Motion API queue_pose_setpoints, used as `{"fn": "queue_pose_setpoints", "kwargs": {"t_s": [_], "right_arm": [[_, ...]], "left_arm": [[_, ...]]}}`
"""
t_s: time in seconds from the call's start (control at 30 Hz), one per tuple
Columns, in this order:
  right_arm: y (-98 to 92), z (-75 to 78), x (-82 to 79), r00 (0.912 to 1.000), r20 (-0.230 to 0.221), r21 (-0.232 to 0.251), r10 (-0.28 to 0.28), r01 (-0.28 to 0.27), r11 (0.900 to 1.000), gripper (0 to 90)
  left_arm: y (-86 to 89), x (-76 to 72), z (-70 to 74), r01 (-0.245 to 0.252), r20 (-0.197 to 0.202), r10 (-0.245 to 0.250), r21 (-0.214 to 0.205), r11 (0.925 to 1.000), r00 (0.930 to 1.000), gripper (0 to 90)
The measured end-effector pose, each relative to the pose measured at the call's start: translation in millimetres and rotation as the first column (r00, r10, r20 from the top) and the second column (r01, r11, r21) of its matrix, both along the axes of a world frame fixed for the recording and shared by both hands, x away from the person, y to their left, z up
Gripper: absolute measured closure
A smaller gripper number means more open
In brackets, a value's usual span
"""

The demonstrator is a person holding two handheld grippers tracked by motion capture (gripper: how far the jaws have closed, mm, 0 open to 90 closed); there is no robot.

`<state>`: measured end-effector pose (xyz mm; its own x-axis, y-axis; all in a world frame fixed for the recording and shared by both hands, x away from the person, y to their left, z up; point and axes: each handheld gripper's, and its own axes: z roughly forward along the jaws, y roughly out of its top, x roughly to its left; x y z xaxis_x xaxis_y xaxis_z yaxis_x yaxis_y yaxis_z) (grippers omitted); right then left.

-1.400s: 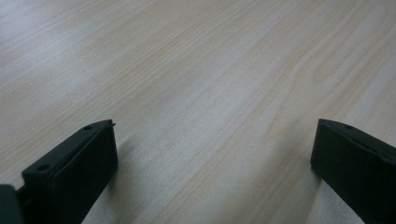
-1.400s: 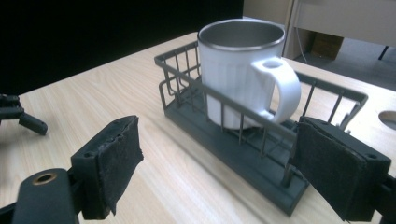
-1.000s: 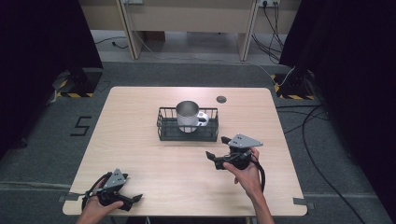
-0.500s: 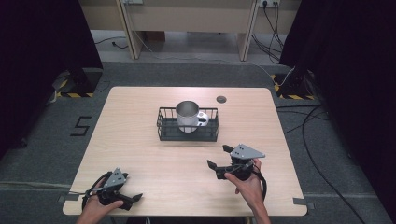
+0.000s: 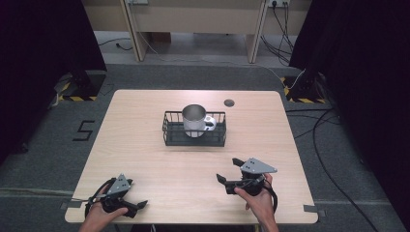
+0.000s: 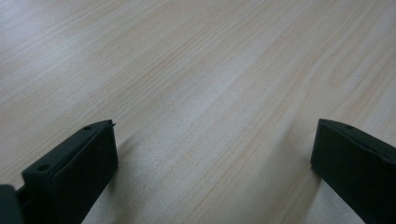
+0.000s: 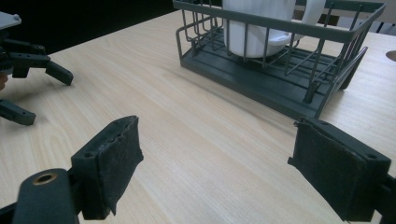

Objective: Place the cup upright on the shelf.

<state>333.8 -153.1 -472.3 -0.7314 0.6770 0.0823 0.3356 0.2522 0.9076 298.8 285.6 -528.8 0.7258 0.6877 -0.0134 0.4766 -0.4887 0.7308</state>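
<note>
Right tongs point(image 5: 228, 170) drew nearer (gaping, empty).

Lab: curtained bay, hazard-taped floor point(image 5: 72, 98)

Open surface in the lower frame, one obstacle at centre

The wire basket point(image 5: 194, 129) holding a mug point(image 5: 194, 119) blocks the middle of the surface point(image 5: 145, 159); bare wood stretches between it and both tools along the lower edge.

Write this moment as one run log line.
left gripper: open, empty | right gripper: open, empty | mug: upright in basket
</note>
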Motion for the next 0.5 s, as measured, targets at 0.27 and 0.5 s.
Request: {"fn": "queue_pose_setpoints", "kwargs": {"t_s": [0.27,0.5], "right_arm": [[-0.6,-5.4,-4.9,0.9999,-0.01,-0.003,-0.003,0.003,1.0,15.5],[-5.5,-10.3,-9.8,0.9996,-0.019,-0.021,-0.02,0.02,0.9996,15.5]], "left_arm": [[0.0,0.0,0.0,0.0,0.0,0.0,0.0,1.0,1.0,0.0],[0.0,0.0,0.1,0.0,0.0,0.0,0.001,1.0,1.0,0.0]]}}
